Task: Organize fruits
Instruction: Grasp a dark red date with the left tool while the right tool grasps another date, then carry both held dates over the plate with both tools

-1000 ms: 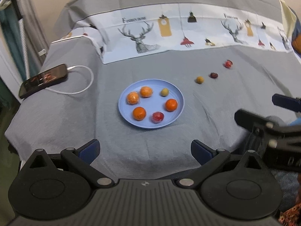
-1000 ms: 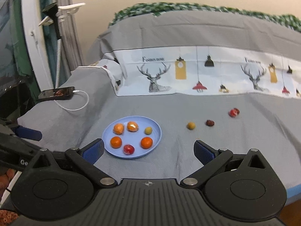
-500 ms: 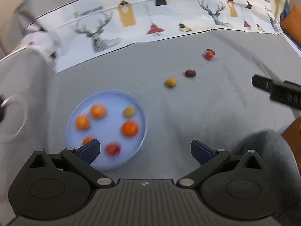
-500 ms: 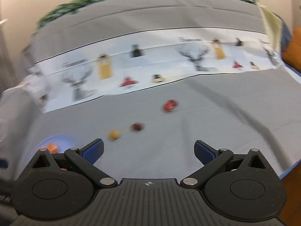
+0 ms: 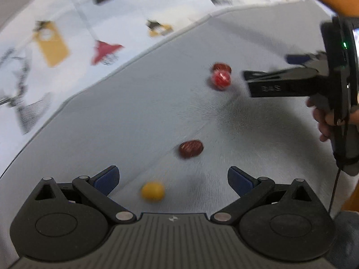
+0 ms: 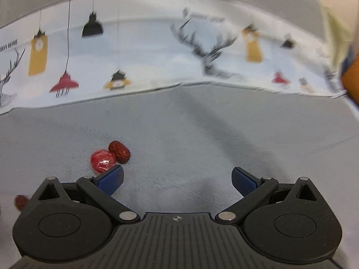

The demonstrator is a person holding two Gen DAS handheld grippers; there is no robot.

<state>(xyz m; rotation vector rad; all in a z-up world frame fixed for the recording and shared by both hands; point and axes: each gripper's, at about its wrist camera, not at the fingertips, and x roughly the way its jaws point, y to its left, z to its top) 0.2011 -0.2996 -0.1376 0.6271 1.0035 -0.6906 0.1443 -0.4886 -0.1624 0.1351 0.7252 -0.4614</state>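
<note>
I see the grey bedsheet spread ahead of both grippers, and beyond it the white printed band with deer and lamps; its lettering is too blurred to read fully. My left gripper is released, jaws wide, with the round yellow fruit lying between its fingertips. Just ahead sits a dark red date, long axis lying crosswise. My right gripper is also spread and empty; a wrapped red fruit touches a second date just ahead of its left fingertip, that date angled diagonally.
</note>
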